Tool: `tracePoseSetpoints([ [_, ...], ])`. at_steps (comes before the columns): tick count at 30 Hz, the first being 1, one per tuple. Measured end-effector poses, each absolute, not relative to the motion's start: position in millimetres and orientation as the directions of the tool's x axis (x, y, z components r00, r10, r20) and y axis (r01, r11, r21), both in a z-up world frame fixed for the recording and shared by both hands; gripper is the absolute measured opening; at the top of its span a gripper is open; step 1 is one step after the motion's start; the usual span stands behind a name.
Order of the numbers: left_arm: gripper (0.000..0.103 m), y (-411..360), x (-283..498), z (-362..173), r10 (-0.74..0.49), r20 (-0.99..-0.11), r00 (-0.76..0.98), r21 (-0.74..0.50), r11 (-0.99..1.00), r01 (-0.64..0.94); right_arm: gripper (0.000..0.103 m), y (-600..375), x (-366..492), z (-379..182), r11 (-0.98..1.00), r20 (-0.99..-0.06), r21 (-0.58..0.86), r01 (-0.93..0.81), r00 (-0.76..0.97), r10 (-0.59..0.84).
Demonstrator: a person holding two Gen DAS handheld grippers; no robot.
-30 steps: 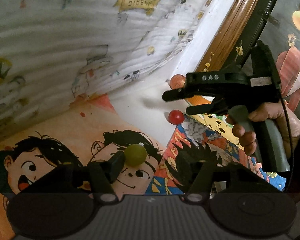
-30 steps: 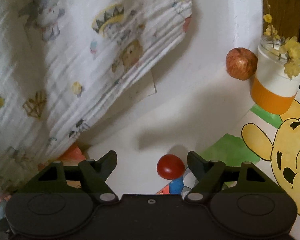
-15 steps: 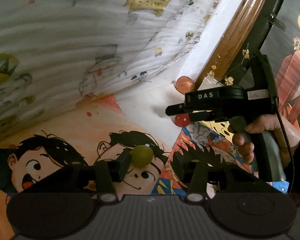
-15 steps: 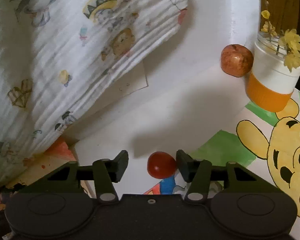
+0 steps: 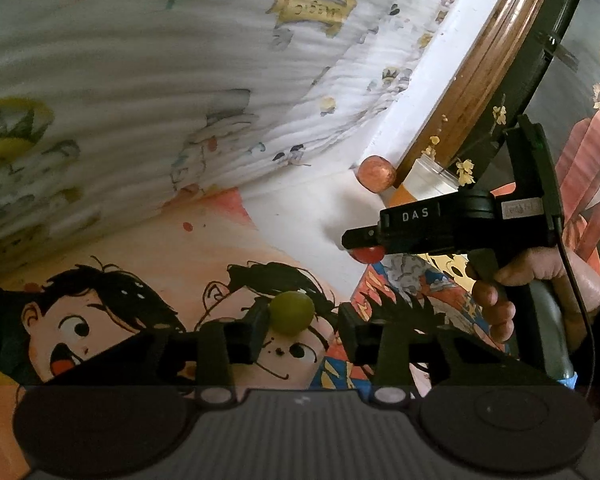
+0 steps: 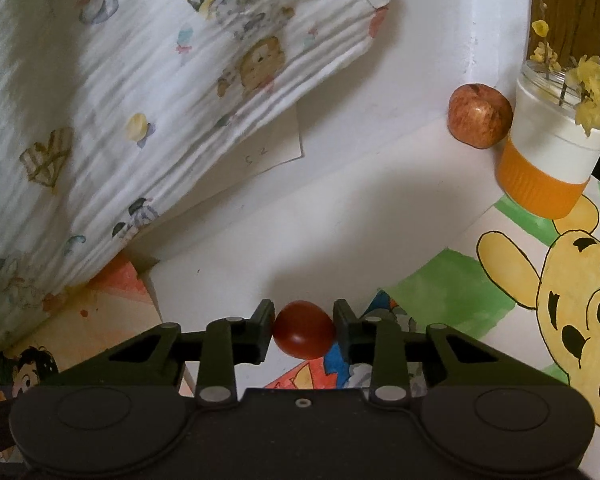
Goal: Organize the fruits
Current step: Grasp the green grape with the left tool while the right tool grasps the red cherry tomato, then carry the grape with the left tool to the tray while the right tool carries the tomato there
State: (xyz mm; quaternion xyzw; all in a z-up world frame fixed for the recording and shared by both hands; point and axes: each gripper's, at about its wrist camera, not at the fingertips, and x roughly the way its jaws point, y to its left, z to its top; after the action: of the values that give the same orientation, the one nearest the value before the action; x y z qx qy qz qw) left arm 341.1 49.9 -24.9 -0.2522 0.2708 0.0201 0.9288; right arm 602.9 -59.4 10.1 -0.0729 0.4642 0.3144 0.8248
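Early stage. Right tongs [image 6: 304, 330] closing on the red cherry tomato [image 6: 305, 334]; left tongs [image 5: 304, 330] closing around the green grape [image 5: 291, 312]. Apple [image 6: 480, 115] remains untouched at the desk's [image 6: 340, 208] far edge.

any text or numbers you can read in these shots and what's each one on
"DAS": white letters on the black body of the right gripper, seen from the left wrist.
"MAGIC": on a yellow banner printed on the white cloth; it reads upside down and a little blurred.
"52" or similar: faint handwriting on the paper sheet under the cloth, not certain.
Small label on the gripper's rear: too blurred to read.
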Motion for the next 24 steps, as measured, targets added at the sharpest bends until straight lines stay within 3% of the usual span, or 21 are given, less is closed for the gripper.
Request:
tracePoseSetpoints([
  [24, 0.027, 55.0, 339.8, -26.2, -0.088, -0.520, 0.850, -0.473, 0.858, -0.201, 0.034, -74.1, 586.7, 7.5, 0.791, -0.804, 0.193, -0.580, 0.369, 0.466],
])
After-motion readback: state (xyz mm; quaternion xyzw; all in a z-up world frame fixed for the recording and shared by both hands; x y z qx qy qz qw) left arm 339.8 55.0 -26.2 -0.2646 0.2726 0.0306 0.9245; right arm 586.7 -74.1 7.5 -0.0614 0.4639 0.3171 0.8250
